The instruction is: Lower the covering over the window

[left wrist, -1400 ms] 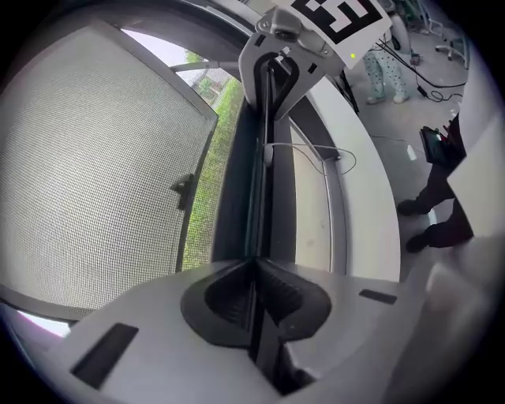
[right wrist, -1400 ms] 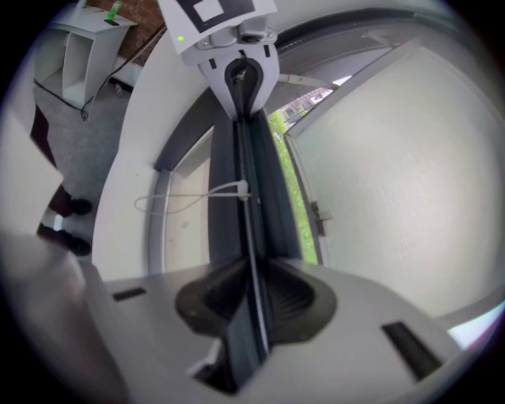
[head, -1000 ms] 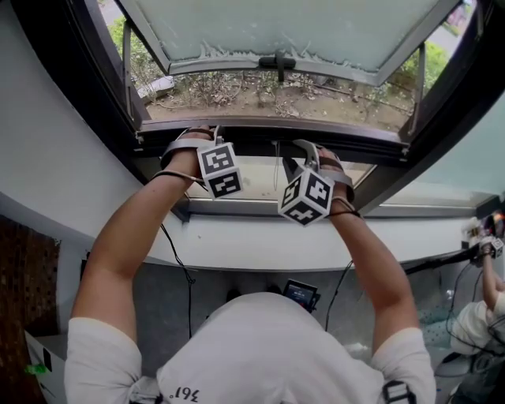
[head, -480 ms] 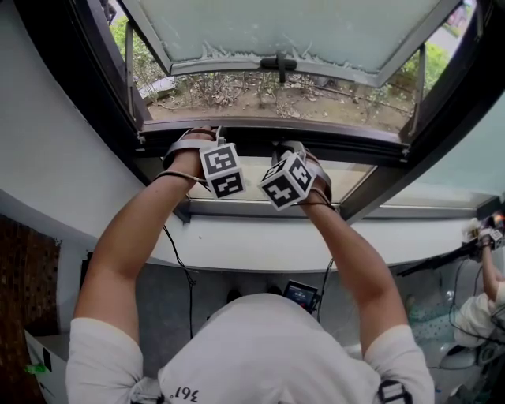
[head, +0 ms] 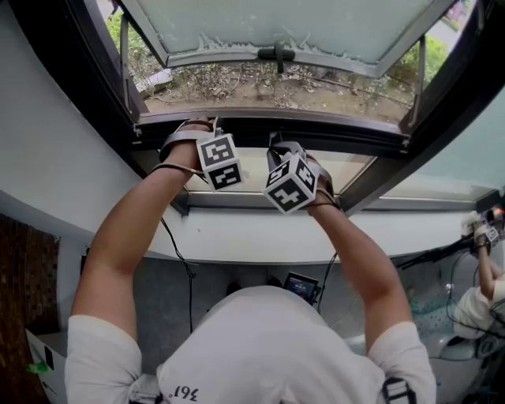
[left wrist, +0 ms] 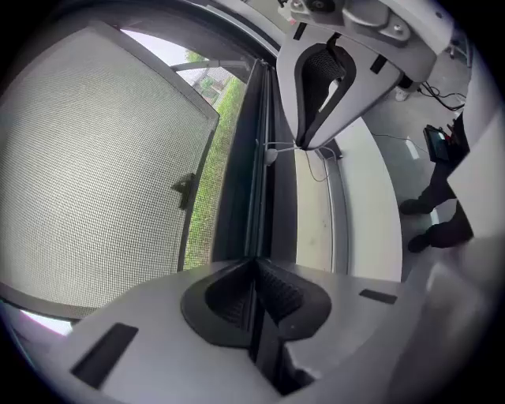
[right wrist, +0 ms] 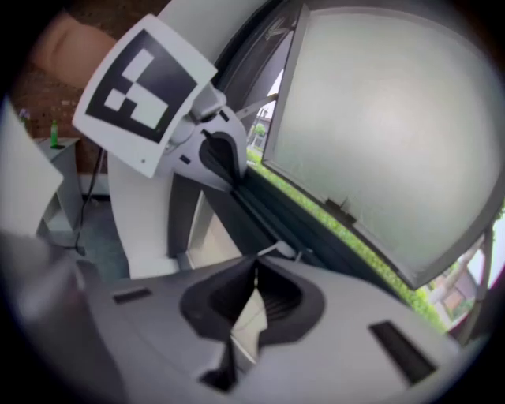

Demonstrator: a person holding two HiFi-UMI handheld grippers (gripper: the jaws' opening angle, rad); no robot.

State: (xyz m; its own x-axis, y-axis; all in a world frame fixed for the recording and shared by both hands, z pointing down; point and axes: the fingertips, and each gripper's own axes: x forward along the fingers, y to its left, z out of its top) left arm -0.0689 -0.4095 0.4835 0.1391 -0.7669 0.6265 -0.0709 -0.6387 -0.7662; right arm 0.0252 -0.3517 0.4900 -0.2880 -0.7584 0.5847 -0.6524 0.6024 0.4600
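a white sill (head: 237, 237) runs under an open window whose frosted sash (head: 284, 24) tilts out over dry ground (head: 260, 87), and the opening stands uncovered. both grippers are up at the dark rail (head: 363, 136) on the opening's near edge: the left gripper (left wrist: 254, 264) has its jaws pressed together, tips on the rail's line, though whether they pinch it does not show. the right gripper (right wrist: 254, 272), just beside it, also has its jaws pressed together, with a small white tab (right wrist: 278, 251) right at the tips.
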